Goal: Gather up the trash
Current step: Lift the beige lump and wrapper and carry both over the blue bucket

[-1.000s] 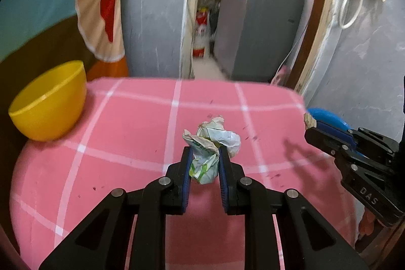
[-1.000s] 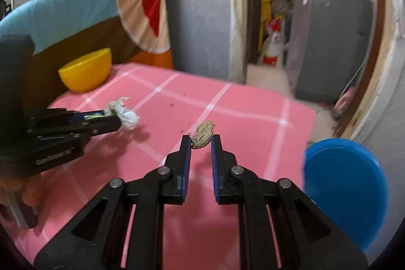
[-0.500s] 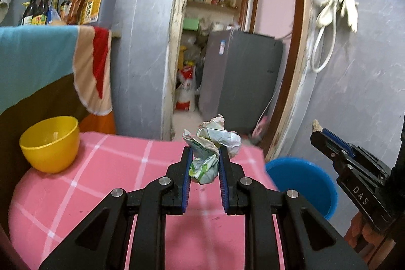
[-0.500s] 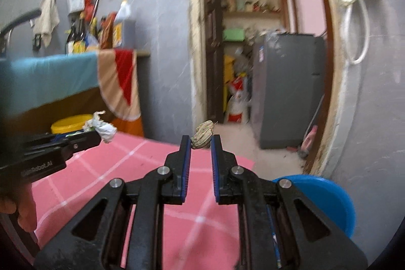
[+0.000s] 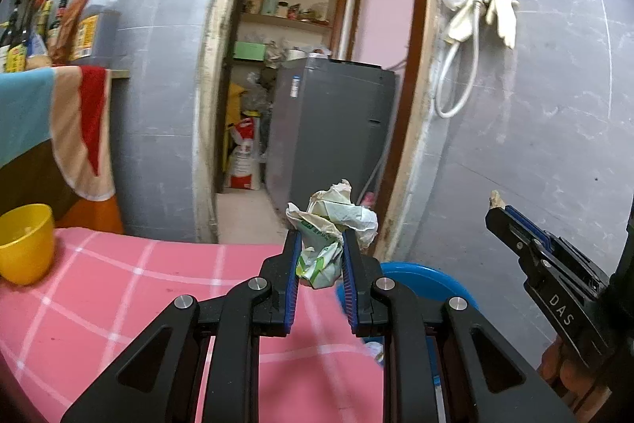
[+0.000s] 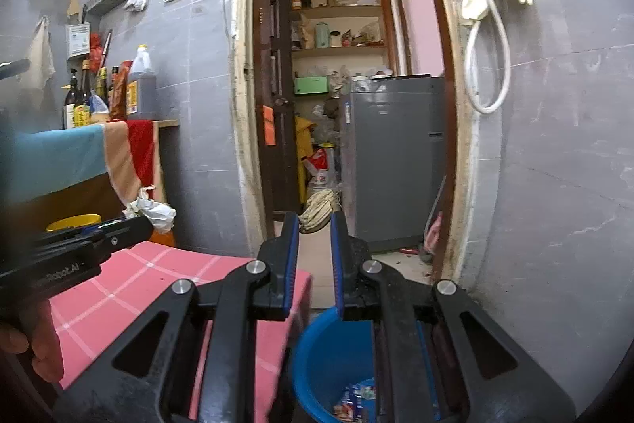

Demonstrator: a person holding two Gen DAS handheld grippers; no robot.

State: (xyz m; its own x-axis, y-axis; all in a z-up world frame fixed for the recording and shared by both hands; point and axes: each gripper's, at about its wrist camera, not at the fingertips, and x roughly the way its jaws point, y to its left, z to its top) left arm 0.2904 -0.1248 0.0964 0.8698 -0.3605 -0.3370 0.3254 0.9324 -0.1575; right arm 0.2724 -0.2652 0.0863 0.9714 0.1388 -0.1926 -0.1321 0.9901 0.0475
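My left gripper [image 5: 321, 236] is shut on a crumpled white-and-green paper wrapper [image 5: 337, 215], held up past the right end of the pink checked table [image 5: 119, 284]. A blue bucket [image 5: 428, 274] shows just behind its right finger. My right gripper [image 6: 314, 219] is shut on a small brown ridged shell [image 6: 317, 209] at its fingertips, above the blue bucket [image 6: 329, 355], which has some trash [image 6: 352, 397] in it. From the right wrist, the left gripper [image 6: 134, 221] and its wrapper [image 6: 154, 209] show at the left. The left wrist view has the right gripper [image 5: 497, 211] at its right.
A yellow bowl [image 5: 23, 244] sits at the table's left end. Behind are a counter with bottles [image 6: 103, 94] and a draped towel [image 5: 79, 129], an open doorway with a grey fridge [image 6: 396, 161], and a grey wall with a hanging hose [image 6: 483, 38].
Both grippers have risen and swung right, off the table top and toward the blue bucket by the wall. Each still holds its piece of trash.
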